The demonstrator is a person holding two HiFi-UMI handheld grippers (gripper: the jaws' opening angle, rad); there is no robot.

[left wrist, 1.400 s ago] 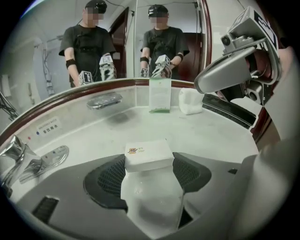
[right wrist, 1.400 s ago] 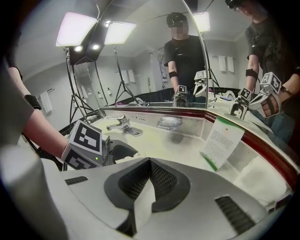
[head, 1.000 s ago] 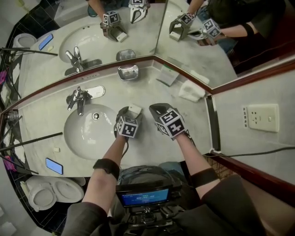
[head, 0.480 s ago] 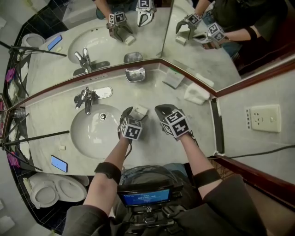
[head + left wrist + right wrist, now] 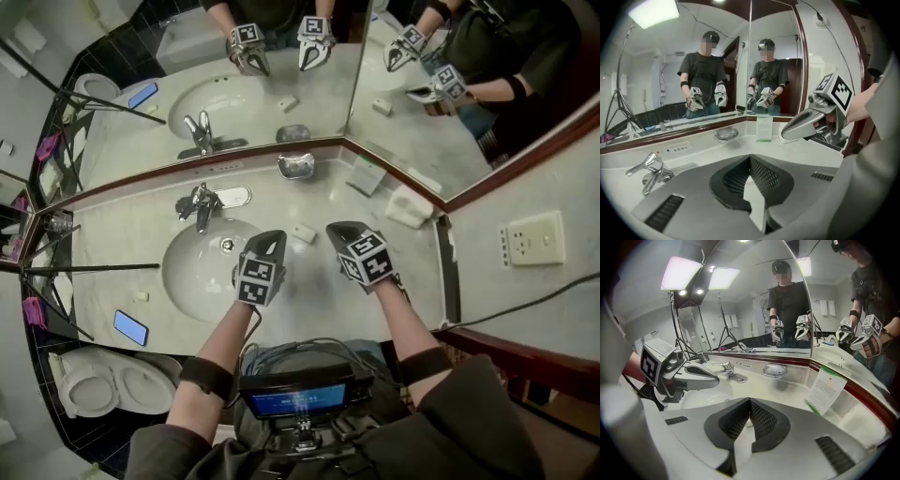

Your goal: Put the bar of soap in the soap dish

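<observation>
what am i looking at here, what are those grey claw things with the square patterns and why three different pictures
There is no robot: a person holds a two-jaw gripper in each hand, and the patterned cubes are part of them. The head view comes from a camera on the person's head, looking down at a bathroom counter. The other two come from cameras riding on the grippers, each looking along its own jaws. The left gripper and right gripper are both shut and empty above the counter; the left one's jaws have just been closing, with nothing between them. A bar of soap lies on the counter between them. A soap dish sits by the mirror, with a faucet, sink, printed card, folded towel and blue phone around.
</observation>
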